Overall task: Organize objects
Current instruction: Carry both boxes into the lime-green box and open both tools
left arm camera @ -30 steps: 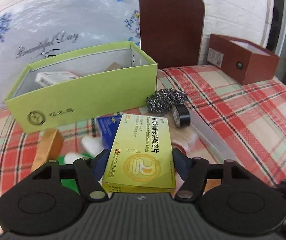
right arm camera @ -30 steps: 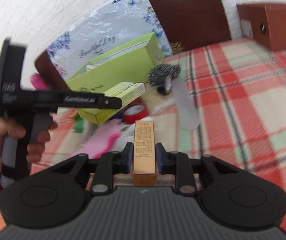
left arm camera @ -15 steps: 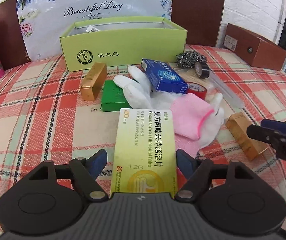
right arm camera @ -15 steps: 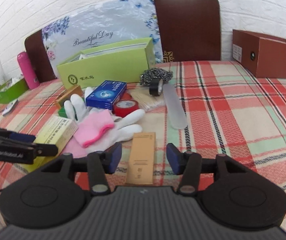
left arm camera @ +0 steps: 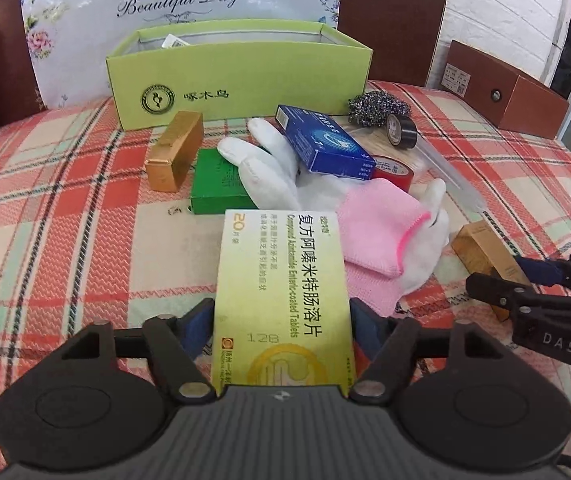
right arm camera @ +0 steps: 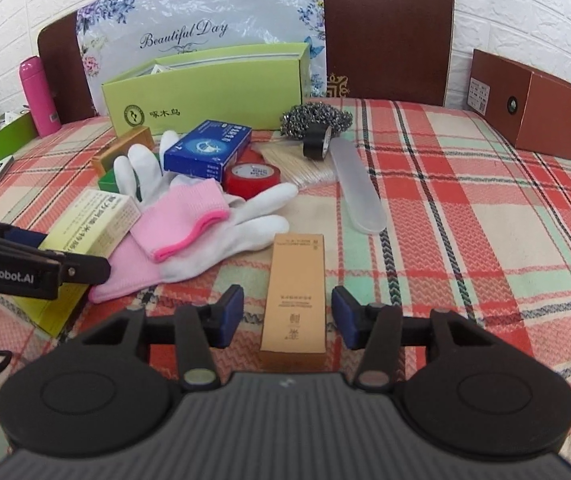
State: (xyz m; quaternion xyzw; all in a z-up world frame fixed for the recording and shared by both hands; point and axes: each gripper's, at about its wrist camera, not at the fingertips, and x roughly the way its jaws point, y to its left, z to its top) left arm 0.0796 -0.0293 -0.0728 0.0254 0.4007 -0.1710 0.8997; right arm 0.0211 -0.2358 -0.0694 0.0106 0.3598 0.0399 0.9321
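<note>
Worktop (left arm camera: 65, 240) under a red plaid cloth, cluttered.

Left gripper (left arm camera: 281, 320): fingers (left arm camera: 199, 320) have just been closing and now sit tight against both long sides of the yellow-green tablet box (left arm camera: 281, 272). The box lies flat on the cloth. Its far end is just beside a small green carton (left arm camera: 213, 184), and its side is by the pink-cuffed white gloves (left arm camera: 373, 232).

Right gripper (right arm camera: 287, 312): fingers (right arm camera: 231, 308) have just been opening. They stand moderately apart, with cloth showing on each side of the tan carton (right arm camera: 295, 292) that lies flat between them, untouched, near the gloves' fingertips.

Behind the gloves are a blue box (left arm camera: 325, 144), partly on top of a glove, a red tape roll (left arm camera: 391, 170) and a gold box (left arm camera: 173, 146). An open lime-green box (left arm camera: 237, 84) stands at the back.
</note>
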